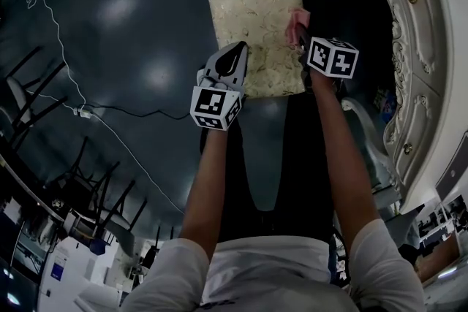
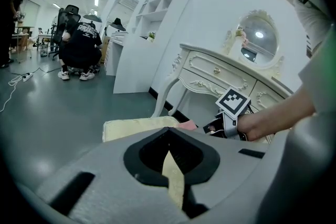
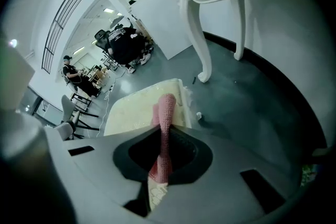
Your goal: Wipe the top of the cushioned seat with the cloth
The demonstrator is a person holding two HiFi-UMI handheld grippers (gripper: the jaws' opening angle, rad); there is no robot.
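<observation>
Left gripper: my left gripper [image 1: 235, 55] sits over the near left part of the cushioned seat [image 1: 256, 14]. Its jaws are drawn together to a thin slit with nothing gripped that I can make out. Only the cream of the seat shows through the slit.
Right gripper: my right gripper [image 1: 303, 44] is clamped on the pink knitted cloth [image 1: 297, 24]. In the right gripper view the cloth [image 3: 166, 113] stands up out of the jaws as a narrow rolled strip.
Seat: it stands on the dark floor [image 1: 131, 25] just beside the white dressing table [image 1: 409, 47], with its cream patterned top facing up.
Cloth position: it is at the seat's right edge. I cannot tell whether it is already pressing on the fabric.
Risk, thin contact: bunched like this, I judge the cloth would sweep only a narrow band, leaving most of the top unwiped.
Risk, slipping off: starting at the very edge, a stroke outward would run the cloth off the seat.
Risk, bare jaws: if I push down too steeply, the jaw tips rather than the cloth could drag on the brocade.
Risk, collision: the table is close on my right, so a wide swing could knock it.
</observation>
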